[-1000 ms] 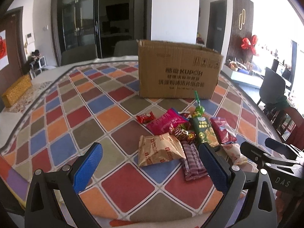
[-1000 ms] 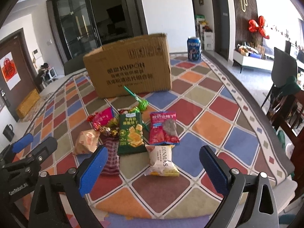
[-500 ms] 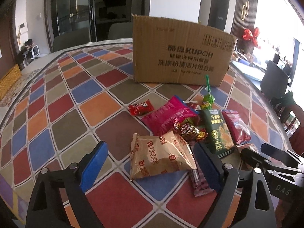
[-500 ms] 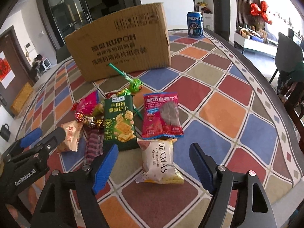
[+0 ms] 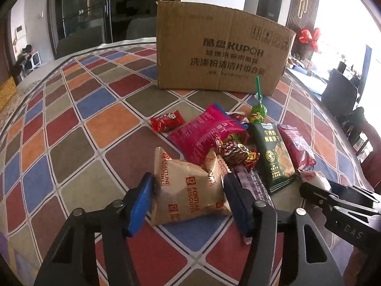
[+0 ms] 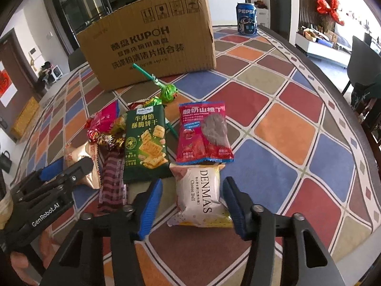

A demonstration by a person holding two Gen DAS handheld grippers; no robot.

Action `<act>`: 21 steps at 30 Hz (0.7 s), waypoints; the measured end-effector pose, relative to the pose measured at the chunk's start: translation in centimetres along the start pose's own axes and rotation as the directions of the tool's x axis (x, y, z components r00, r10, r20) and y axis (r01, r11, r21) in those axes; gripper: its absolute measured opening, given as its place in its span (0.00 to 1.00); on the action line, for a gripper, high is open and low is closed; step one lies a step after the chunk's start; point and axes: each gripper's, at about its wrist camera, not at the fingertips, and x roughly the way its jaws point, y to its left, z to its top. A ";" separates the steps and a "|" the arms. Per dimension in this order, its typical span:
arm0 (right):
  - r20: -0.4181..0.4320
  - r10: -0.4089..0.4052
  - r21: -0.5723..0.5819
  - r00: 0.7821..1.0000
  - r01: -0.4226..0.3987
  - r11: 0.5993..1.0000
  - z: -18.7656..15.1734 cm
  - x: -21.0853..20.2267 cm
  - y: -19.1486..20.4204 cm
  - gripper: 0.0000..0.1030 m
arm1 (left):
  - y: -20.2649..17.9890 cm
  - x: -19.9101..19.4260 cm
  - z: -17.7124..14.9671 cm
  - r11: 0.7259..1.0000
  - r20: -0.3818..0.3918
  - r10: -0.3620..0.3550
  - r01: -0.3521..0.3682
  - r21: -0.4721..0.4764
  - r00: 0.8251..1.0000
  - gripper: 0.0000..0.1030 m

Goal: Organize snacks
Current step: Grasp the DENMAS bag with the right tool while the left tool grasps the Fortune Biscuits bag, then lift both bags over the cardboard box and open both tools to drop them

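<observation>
Snacks lie in a loose cluster on the checked table (image 6: 285,128), in front of the upright cardboard box (image 6: 152,45). Open table surface extends to the left of the cluster in the left wrist view and to the right in the right wrist view, where the curved table edge runs close past a Pepsi can (image 6: 246,18).

The left gripper (image 5: 188,197) has just been closing; its fingers (image 5: 140,202) bracket the tan Fortune Biscuits packet (image 5: 190,190), left pad against its edge, right pad at its opposite side, apparently clamped on it. The packet's long axis runs across the finger gap.

The right gripper (image 6: 193,205) has also been closing; its fingers (image 6: 235,205) flank the white Denmas packet (image 6: 202,195), the right pad touching and a slight gap at the left. Its long axis points away from the gripper, toward the red packet (image 6: 204,133) overlapping its far end. The green biscuit packet (image 6: 146,143) lies just left, parallel.
</observation>
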 end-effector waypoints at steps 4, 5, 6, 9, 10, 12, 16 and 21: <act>-0.006 0.001 -0.005 1.000 -0.001 1.000 -0.2 -0.1 0.2 0.38 | 0.0 -0.6 -0.2 1.000 0.014 -0.003 0.003 -0.003 1.000 0.52; -0.002 0.001 -0.007 1.000 -0.001 1.000 -0.2 -0.2 0.2 0.37 | -0.1 -0.8 -0.2 1.000 0.018 -0.004 0.004 -0.003 1.000 0.51; 0.001 0.004 -0.010 1.000 -0.004 1.000 -0.3 -0.3 0.3 0.36 | -0.1 -1.1 -0.3 1.000 0.023 -0.003 0.004 -0.002 1.000 0.51; 0.019 0.017 -0.018 1.000 -0.017 1.000 -0.4 -0.9 0.5 0.36 | -0.2 -1.8 -0.4 1.000 0.035 -0.001 0.001 0.000 0.999 0.50; 0.028 0.023 -0.019 0.999 -0.023 1.000 -0.4 -1.2 0.6 0.36 | -0.2 -2.1 -0.4 1.000 0.041 -0.001 0.001 0.002 0.999 0.49; 0.041 0.030 -0.021 0.999 -0.029 0.999 -0.3 -1.6 0.7 0.36 | -0.4 -2.7 -0.4 1.000 0.052 -0.001 0.000 0.006 0.999 0.49; 0.076 0.044 -0.035 0.996 -0.041 0.999 -0.2 -2.8 1.1 0.36 | -0.6 -4.1 0.0 1.000 0.091 0.002 -0.003 0.017 0.996 0.48; 0.139 0.062 -0.073 0.988 -0.052 0.996 0.8 -4.3 1.7 0.36 | -0.7 -5.4 0.9 1.000 0.127 -0.011 0.009 0.021 0.992 0.48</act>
